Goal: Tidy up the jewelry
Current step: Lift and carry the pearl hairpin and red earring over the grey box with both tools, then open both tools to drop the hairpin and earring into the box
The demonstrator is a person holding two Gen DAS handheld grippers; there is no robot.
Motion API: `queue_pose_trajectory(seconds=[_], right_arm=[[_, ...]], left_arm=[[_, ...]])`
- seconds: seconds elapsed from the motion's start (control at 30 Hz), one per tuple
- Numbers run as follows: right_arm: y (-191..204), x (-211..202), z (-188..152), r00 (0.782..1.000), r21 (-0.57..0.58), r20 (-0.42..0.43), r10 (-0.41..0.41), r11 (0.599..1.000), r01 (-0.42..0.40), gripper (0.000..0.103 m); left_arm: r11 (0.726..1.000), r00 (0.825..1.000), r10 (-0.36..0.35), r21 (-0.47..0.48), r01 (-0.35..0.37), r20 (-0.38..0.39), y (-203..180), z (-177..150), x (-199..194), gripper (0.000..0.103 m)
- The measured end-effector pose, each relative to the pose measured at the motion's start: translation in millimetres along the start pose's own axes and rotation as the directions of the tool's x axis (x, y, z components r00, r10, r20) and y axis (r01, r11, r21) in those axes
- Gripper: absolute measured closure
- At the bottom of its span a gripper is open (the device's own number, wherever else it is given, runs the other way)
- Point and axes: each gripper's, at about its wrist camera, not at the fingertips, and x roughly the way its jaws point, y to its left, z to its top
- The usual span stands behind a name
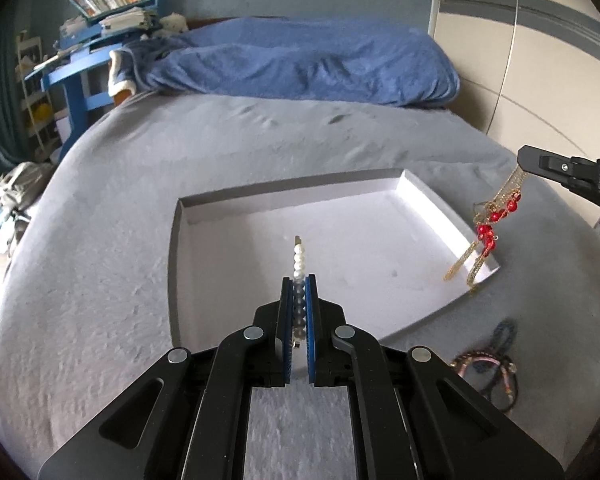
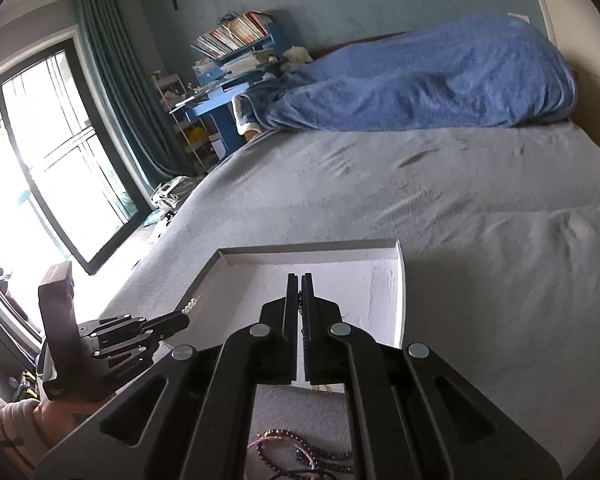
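My left gripper (image 1: pixel 299 280) is shut on a pearl hair clip (image 1: pixel 299 258), whose white beads stick out past the fingertips over the shallow white tray (image 1: pixel 428 200) on the grey bed. At the right edge of the left wrist view, my right gripper (image 1: pixel 521 157) is shut on a gold chain necklace with red beads (image 1: pixel 490 224) that dangles over the tray's right rim. In the right wrist view my right gripper (image 2: pixel 301 276) is shut above the tray (image 2: pixel 400 280), and a bit of chain shows between its pads. My left gripper (image 2: pixel 186 320) with the pearls (image 2: pixel 192 305) appears at lower left.
Several beaded bracelets (image 1: pixel 488 364) lie on the grey bedspread (image 1: pixel 100 280) near the tray's front right corner, also the bracelets (image 2: pixel 296 452) below my right gripper. A blue blanket (image 1: pixel 300 60) is heaped at the bed's head. A blue desk (image 1: pixel 80 80) stands at the left.
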Motion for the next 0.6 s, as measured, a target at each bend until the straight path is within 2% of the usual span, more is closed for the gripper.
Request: queue_pose_trajectory(seconds=[0.37, 0.43, 0.5, 0.53, 0.6], right_arm=[[-19, 40, -27, 0.992, 0.041, -0.126, -0.031, 0.999, 0.037, 0.101], [-19, 44, -32, 0.989, 0.039, -0.146, -0.037, 0.998, 0.043, 0.101], [-18, 46, -35, 0.987, 0.038, -0.158, -0.038, 0.998, 0.045, 0.101], [-18, 46, -37, 0.986, 0.037, -0.16, -0.039, 0.998, 0.045, 0.101], [-18, 44, -41, 0.986, 0.037, -0.164, -0.037, 0.998, 0.044, 0.099]], left_arm=[[0.999, 0.994, 0.031, 0.014, -0.03, -0.103, 1, -11, 35, 0.096], [1.0, 0.994, 0.027, 0.002, -0.027, -0.103, 3, -13, 34, 0.086], [1.0, 0.995, 0.027, -0.001, -0.027, -0.095, 3, -15, 31, 0.069], [1.0, 0.996, 0.019, -0.001, -0.02, -0.088, 3, -18, 29, 0.066], [1.0, 0.997, 0.013, 0.003, -0.013, -0.081, 2, -21, 25, 0.052]])
